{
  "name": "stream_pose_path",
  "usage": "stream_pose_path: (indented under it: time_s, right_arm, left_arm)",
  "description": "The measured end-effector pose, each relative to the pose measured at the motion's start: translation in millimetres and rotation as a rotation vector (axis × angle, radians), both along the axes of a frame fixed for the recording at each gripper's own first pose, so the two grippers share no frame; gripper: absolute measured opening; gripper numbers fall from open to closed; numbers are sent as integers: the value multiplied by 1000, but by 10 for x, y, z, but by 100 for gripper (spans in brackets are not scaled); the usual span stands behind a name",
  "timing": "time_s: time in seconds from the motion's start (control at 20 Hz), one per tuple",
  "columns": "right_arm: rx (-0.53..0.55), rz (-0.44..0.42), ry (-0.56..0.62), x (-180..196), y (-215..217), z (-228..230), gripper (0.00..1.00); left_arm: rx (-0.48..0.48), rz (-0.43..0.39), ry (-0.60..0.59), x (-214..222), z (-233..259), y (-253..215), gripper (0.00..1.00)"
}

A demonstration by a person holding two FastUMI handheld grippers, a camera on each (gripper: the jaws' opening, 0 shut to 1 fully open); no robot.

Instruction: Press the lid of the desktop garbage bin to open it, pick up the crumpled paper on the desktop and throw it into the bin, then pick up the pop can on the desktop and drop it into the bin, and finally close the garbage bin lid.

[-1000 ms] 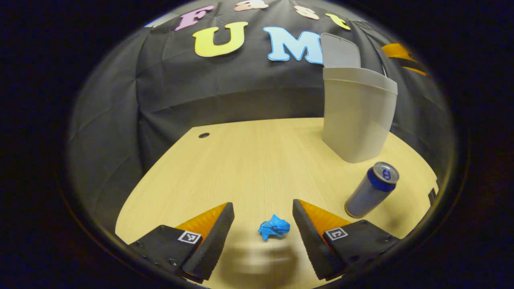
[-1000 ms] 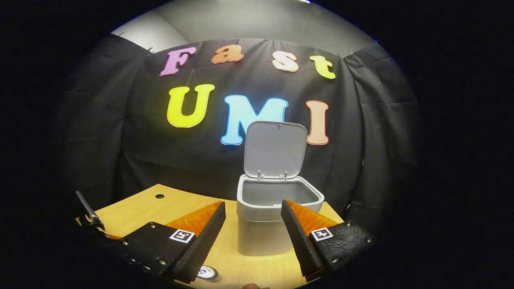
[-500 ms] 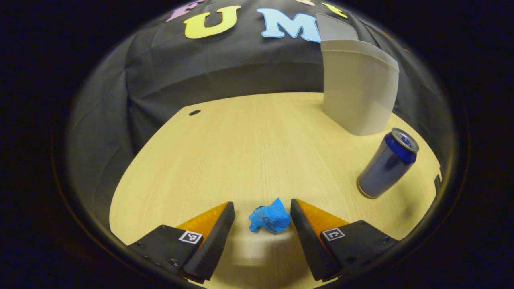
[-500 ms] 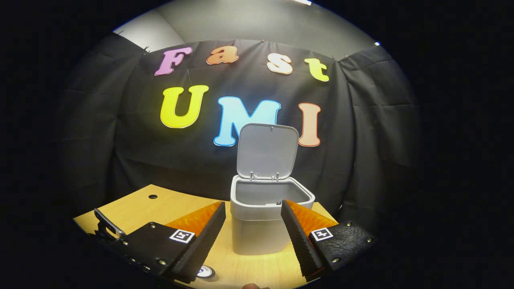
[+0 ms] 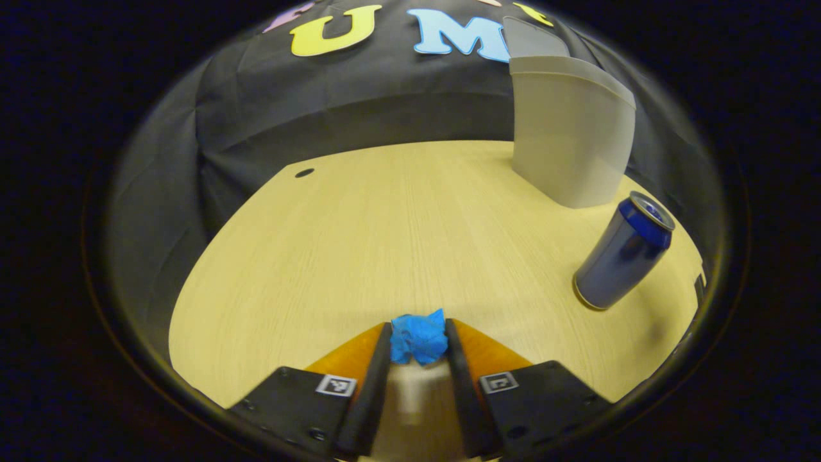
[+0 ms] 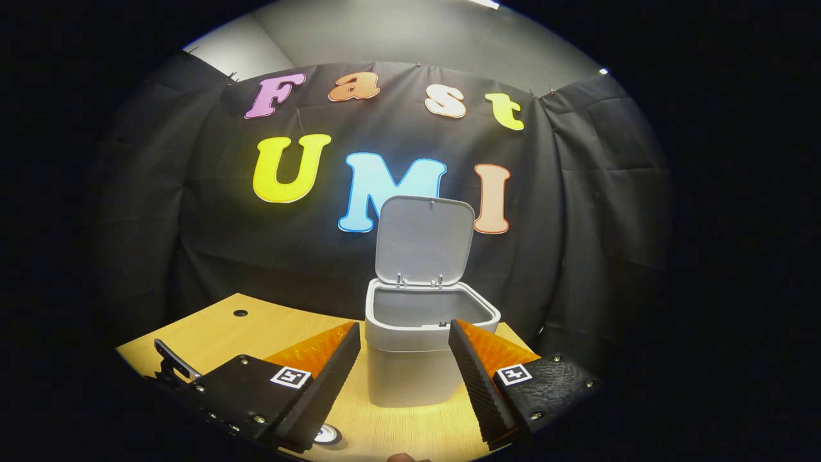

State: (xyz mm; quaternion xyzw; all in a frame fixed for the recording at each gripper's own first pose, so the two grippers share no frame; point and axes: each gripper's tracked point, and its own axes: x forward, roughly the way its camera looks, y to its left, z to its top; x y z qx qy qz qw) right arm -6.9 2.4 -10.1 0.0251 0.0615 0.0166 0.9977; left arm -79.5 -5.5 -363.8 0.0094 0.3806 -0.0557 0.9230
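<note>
Left gripper view: a second ago the left claw stood wide apart around the blue crumpled paper; now its two fingers have closed in and press on the paper from both sides, low over the near edge of the worktop. The paper looks squeezed narrower than it was, so the grasp seems made, and the pick-up half of the paper step is as good as done; the lift and the carry to the bin are what remain. To the right, the pop can stands upright and untouched, near the grey garbage bin at the far right, whose lid is raised.

In the right gripper view the right claw hangs wide open and holds nothing, much as it was a second ago, with the bin just beyond its fingers. The lid stands upright on its hinges and the bin's mouth is clear, so the way in for the paper is open. The top of the can peeps out at the near edge.
</note>
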Motion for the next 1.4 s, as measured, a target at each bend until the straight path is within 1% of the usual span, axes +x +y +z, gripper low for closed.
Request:
stream_pose_path:
  time_s: [0.05, 0.1, 0.15, 0.25, 0.3, 0.4, 0.45, 0.5, 0.55, 0.6, 0.65, 0.75, 0.8, 1.0, 1.4]
  right_arm:
    - [-2, 2, 1, 0, 2, -6, 90]
    - [-5, 4, 2, -11, 2, -15, 90]
    - [-6, 4, 3, -6, -5, -26, 90]
    - [-4, 4, 7, -17, -25, -49, 90]
    - [-1, 3, 8, -17, -35, -54, 90]
    - [6, -3, 10, -27, -66, -69, 90]
    - [11, -6, 11, -26, -78, -72, 90]
    - [16, -7, 14, -28, -91, -85, 90]
    - [20, -8, 14, -24, -106, -87, 90]
    - [22, -12, 12, -30, -124, -79, 90]
    - [24, -15, 8, -26, -143, -70, 90]
    - [26, -19, 6, -28, -183, -78, 90]
    - [28, -20, 7, -34, -198, -85, 90]
    - [41, -21, 5, -19, -255, -94, 90]
    - [71, -13, -1, 53, -319, -143, 90]
  left_arm:
    - [-6, 6, 2, 7, 12, -6, 46]
    - [-15, 10, 4, -4, -5, -6, 48]
    - [-19, 12, 7, -6, -6, 0, 55]
    - [-12, 12, 5, 4, -11, 12, 48]
    - [-13, 28, 7, 20, -16, 43, 40]
    - [-21, 32, 5, 11, -3, 33, 24]
    - [-9, 54, 2, 9, 19, 83, 31]
    - [-17, 57, 0, 13, 4, 98, 21]
    - [-2, 77, -6, 10, 17, 136, 28]
    - [-2, 88, -6, 14, 22, 170, 13]
    - [-8, 103, -5, 11, 18, 189, 20]
    - [-14, 125, -11, 14, 59, 244, 20]
    - [-17, 132, -18, 31, 88, 258, 13]
    - [-32, 148, -72, 122, 354, 255, 13]
    - [-58, 125, -231, 438, 1143, -11, 13]
